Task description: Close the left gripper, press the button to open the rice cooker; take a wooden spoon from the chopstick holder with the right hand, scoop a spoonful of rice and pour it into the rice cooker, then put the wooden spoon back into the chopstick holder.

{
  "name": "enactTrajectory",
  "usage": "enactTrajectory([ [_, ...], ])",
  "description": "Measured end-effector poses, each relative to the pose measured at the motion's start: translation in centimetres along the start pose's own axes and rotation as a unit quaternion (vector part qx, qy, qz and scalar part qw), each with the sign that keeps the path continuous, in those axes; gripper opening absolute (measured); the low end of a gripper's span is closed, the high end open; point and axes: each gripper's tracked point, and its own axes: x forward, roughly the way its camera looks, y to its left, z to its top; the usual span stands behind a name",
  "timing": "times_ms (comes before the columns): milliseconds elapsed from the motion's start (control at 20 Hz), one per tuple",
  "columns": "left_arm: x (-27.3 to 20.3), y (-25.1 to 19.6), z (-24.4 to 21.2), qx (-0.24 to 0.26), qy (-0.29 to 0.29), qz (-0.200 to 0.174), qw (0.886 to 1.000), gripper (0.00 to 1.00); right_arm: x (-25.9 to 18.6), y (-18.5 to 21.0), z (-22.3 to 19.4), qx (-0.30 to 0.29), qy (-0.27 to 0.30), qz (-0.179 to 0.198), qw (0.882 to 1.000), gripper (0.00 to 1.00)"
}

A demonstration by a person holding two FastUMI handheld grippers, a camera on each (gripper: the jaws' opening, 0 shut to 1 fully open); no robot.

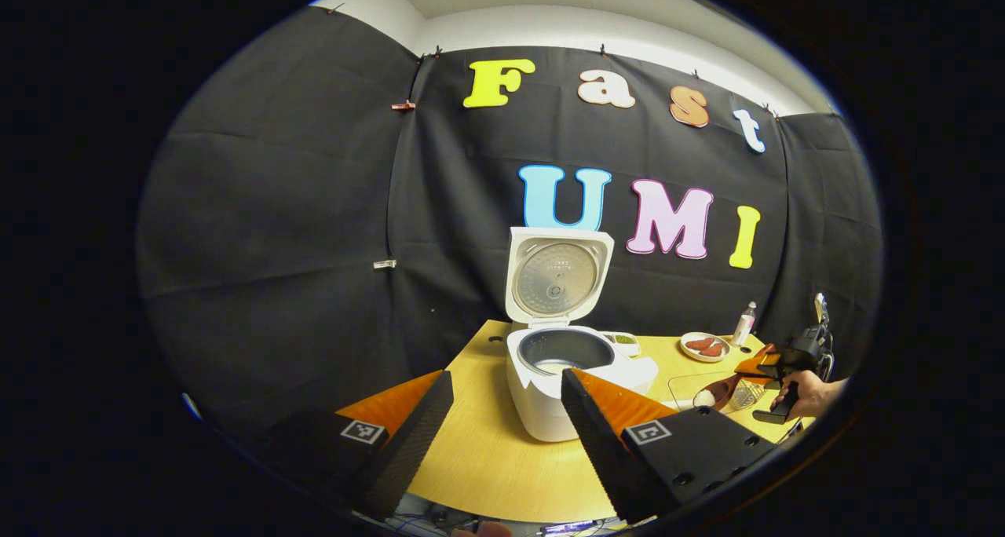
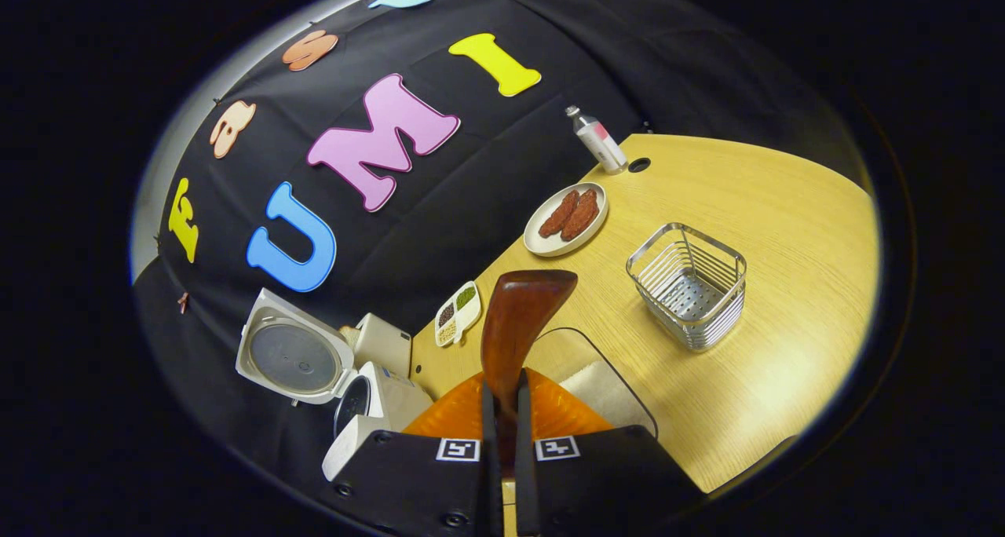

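Observation:
The white rice cooker [image 1: 550, 380] stands on the wooden table with its lid [image 1: 557, 274] raised and the inner pot [image 1: 565, 350] exposed. My left gripper [image 1: 507, 374] is open, hovering in front of the cooker with nothing between its fingers. My right gripper [image 2: 502, 388] is shut on the handle of the wooden spoon [image 2: 522, 317], which points forward over a clear container of rice [image 2: 604, 388]. In the left gripper view, the right gripper [image 1: 773, 364] is at the far right and the spoon [image 1: 716, 392] carries some white rice. The wire chopstick holder [image 2: 691, 286] stands to the right.
A plate of sausages [image 2: 567, 217], a small bottle [image 2: 597, 140] and a divided dish of grains [image 2: 458, 313] sit along the table's back edge. A hand [image 1: 809, 392] holds the right gripper. The rice cooker [image 2: 369, 400] lies to the spoon's left.

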Motion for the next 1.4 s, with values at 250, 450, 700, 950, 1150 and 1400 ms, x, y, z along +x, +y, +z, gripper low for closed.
enactTrajectory([
  [250, 0.1, 0.2, -0.1, -0.003, -0.002, -0.004, 1.000, 0.95, -0.9, 1.1, 1.4, 0.018, -0.007, 0.008, 1.000, 0.11],
  [450, 0.3, 0.3, -0.3, -0.010, -0.003, -0.007, 1.000, 0.95, -1.9, 3.1, 2.7, 0.027, -0.015, 0.026, 0.999, 0.11],
  [700, 0.2, 0.3, -0.5, -0.011, -0.004, -0.011, 1.000, 0.95, -2.4, 6.6, 3.3, 0.041, -0.008, 0.048, 0.998, 0.11],
  [950, 0.3, 0.7, -0.9, -0.020, -0.004, -0.009, 1.000, 0.96, -2.3, 11.7, 1.8, 0.054, 0.005, 0.077, 0.995, 0.11],
  [1150, 0.2, 1.7, -1.4, -0.026, 0.000, -0.001, 1.000, 0.95, -1.3, 16.4, 0.2, 0.077, 0.019, 0.106, 0.991, 0.11],
  [1400, 0.3, 3.1, -1.6, -0.024, -0.001, 0.015, 1.000, 0.95, 1.0, 22.4, -2.2, 0.086, 0.029, 0.138, 0.986, 0.11],
])
